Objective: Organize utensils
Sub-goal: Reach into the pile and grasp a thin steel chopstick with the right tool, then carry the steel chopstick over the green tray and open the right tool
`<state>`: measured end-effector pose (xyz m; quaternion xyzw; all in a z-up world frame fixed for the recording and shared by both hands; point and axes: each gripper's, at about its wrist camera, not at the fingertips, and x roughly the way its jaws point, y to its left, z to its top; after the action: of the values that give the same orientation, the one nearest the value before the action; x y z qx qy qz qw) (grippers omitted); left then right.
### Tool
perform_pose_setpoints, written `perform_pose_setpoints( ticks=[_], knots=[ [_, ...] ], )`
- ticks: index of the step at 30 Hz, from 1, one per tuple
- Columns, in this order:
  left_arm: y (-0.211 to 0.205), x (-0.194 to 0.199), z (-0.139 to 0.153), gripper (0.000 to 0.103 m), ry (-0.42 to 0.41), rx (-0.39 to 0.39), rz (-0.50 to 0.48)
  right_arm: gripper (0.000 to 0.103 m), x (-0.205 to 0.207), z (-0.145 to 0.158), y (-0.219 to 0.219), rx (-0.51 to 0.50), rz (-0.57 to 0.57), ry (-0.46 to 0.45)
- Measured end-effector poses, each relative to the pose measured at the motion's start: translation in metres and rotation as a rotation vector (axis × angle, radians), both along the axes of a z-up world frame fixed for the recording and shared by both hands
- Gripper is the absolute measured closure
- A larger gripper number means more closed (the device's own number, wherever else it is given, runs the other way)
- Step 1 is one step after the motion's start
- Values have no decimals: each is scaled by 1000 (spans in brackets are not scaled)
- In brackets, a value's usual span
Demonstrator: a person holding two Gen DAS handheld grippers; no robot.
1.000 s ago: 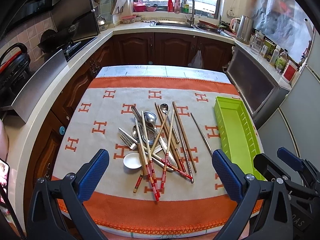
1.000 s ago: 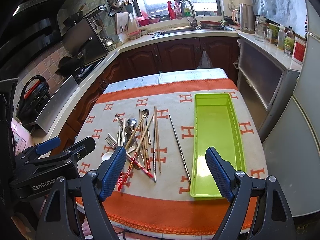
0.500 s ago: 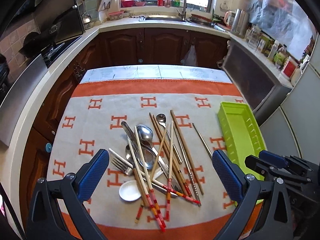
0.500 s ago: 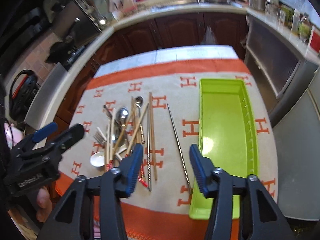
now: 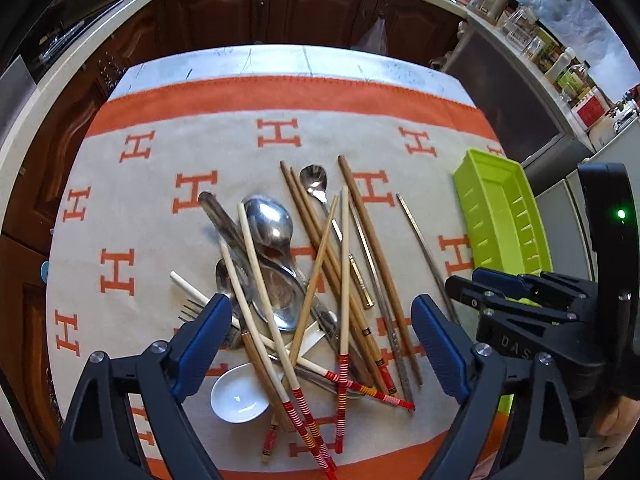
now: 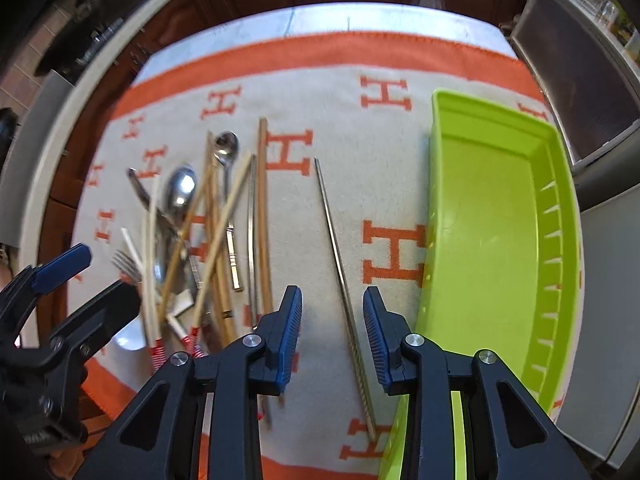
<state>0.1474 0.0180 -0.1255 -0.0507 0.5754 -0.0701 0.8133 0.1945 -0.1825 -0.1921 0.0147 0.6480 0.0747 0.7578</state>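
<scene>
Tangled pile of utensils [image 5: 304,300]: wooden and red-banded chopsticks crossing steel spoons, a fork and a white ceramic spoon [image 5: 240,394]. At its 3 o'clock lies one metal chopstick [image 6: 340,280], then an empty lime-green tray [image 6: 500,220].

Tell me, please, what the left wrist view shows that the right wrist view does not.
Only the left wrist view shows the whole white spoon and the chopsticks' red-striped ends. Only the right wrist view shows the bare floor of the green tray and the right gripper straddling the lone metal chopstick. Both show the utensil pile, tray and patterned cloth.
</scene>
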Motion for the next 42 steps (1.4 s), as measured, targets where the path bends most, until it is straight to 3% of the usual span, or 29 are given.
perform_pose_setpoints(
  ticks=[6,9,12,14,15,21,27,32,35,38,42],
  knots=[
    [11,1,-10,14,28,-21,18,75,12,-31,16,-50,32,68],
    [14,2,-11,23,33,-33,22,80,15,-47,25,-67,43,116],
    [15,3,-14,31,46,-50,22,81,13,-51,34,-97,71,100],
    [15,3,-15,39,58,-59,19,87,14,-53,35,-98,71,93],
    [14,3,-16,42,62,-66,15,96,13,-53,36,-98,71,90],
    [12,6,-16,62,71,-73,14,97,8,-53,23,15,-3,86],
    [8,4,-9,62,48,-26,-16,97,-5,-21,-14,163,-86,46],
    [6,4,-2,62,32,-17,-26,97,-23,38,-49,244,-125,-47],
    [2,3,2,62,22,-15,-34,97,-35,72,-70,208,-134,-110],
    [-4,1,3,62,24,-15,-42,97,-47,87,-98,100,-160,-142],
    [-11,-3,5,62,20,-7,-58,97,-53,72,-118,53,-191,-92]
  ],
)
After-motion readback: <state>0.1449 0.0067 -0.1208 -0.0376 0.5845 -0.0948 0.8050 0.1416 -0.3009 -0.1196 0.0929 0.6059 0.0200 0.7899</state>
